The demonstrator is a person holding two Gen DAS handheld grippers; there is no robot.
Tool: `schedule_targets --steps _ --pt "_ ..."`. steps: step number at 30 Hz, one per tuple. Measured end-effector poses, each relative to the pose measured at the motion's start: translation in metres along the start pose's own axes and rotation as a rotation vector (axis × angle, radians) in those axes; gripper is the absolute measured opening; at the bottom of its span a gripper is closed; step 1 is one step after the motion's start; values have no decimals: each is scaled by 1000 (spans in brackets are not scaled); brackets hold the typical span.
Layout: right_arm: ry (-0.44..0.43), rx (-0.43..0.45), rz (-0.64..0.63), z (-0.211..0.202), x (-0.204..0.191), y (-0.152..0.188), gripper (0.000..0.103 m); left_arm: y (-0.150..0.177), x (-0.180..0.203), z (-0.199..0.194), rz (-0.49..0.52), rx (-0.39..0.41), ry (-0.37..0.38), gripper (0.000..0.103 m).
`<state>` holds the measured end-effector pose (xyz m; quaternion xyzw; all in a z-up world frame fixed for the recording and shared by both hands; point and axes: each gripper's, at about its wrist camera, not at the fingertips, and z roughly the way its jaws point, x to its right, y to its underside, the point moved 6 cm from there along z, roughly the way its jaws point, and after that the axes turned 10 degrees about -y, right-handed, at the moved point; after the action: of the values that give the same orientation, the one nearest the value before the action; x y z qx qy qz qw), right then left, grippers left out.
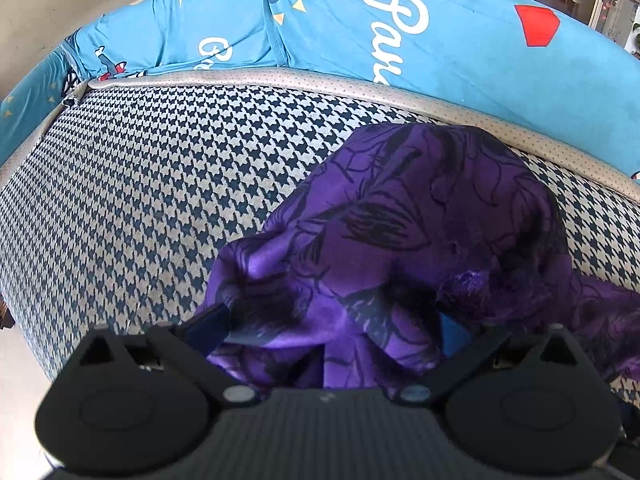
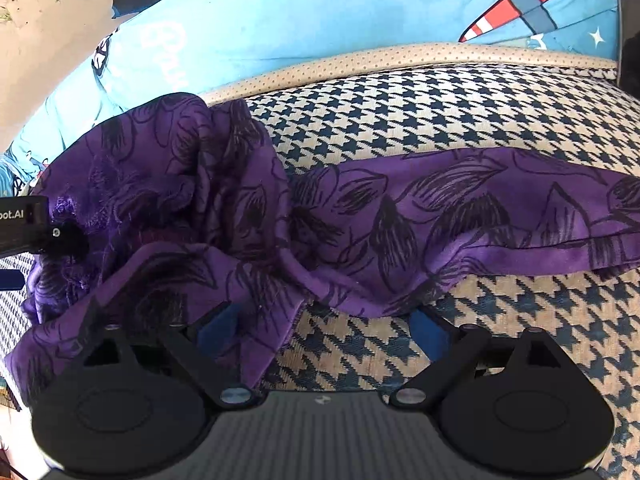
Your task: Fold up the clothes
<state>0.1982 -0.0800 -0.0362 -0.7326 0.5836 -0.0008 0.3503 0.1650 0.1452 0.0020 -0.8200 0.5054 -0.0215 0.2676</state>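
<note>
One purple garment [image 2: 248,216] lies bunched on the houndstooth cushion [image 1: 140,184], in front of the blue backrest [image 1: 460,56]. It looks thin, limp and light, so expect sagging. The left gripper [image 1: 336,320] stands wide with cloth heaped between its fingers; clamping cannot be confirmed. The right gripper [image 2: 324,332] stands apart, gripping nothing. Grasp a hem or corner [image 2: 616,200], not the bunch.

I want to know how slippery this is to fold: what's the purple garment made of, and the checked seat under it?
Purple garment with black leaf drawings: probably thin satiny woven cloth; soft sheen, limp folds. Navy-and-cream houndstooth seat cushion: coarse matte woven upholstery; visible weave.
</note>
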Motion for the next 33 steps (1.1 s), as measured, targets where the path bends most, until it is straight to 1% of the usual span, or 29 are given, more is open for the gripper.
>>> schedule_targets --steps 1,3,5,6,7,8,9,10,11,12,13,15,17,19,21,22,24,26,29,30,32,33 --pt "-6 12 -8 3 -2 -1 100 0 -2 3 -6 -7 -1 103" --pt "-5 43 -38 11 -7 -5 101 1 -7 8 -20 -16 0 103" --pt "-7 83 -66 17 -14 -8 101 0 -11 12 -33 -20 -9 103" --pt "-30 106 -86 21 -19 -9 99 1 -14 14 -39 -25 -14 103" --pt "-52 125 -106 25 -23 -9 91 1 -15 15 -42 -28 -10 103" --pt "-66 138 -126 27 -27 -10 87 1 -17 15 -47 -29 1 103" --pt "-78 151 -145 29 -31 -10 73 0 -17 15 -49 -29 10 103" --pt "-90 162 -162 31 -35 -12 51 -1 -17 14 -53 -23 19 103" --pt "-90 176 -173 32 -37 -15 43 -3 -17 13 -57 -18 28 103" --pt "-91 193 -182 32 -39 -19 30 -4 -17 12 -61 -12 36 103" --pt "-92 215 -187 30 -39 -25 23 -6 -16 9 -62 1 43 103" --pt "-80 292 -167 19 -37 -40 18 -9 -14 2 -63 29 58 103" --pt "-78 382 -111 0 -28 -60 17 -11 -8 -8 -59 54 75 103" --pt "-61 458 -32 -18 -14 -79 17 -11 -2 -13 -50 56 102 103" --pt "15 524 0 -34 2 -92 17 -9 4 -15 -54 55 127 103" --pt "34 531 -17 -35 8 -96 17 -9 6 -16 -53 58 126 103" --pt "29 459 -32 -27 20 -98 17 -8 12 -16 -43 66 100 103" --pt "44 398 -43 -13 27 -92 18 -8 17 -15 -31 63 81 103" --pt "79 322 -155 -1 22 -78 23 -6 21 -10 -28 41 65 103" --pt "90 296 -194 3 21 -73 26 -5 21 -9 -28 38 61 103" --pt "99 252 -213 1 20 -65 37 -4 20 -8 -27 35 56 103" --pt "103 230 -220 0 20 -61 47 -4 20 -7 -27 34 53 103"
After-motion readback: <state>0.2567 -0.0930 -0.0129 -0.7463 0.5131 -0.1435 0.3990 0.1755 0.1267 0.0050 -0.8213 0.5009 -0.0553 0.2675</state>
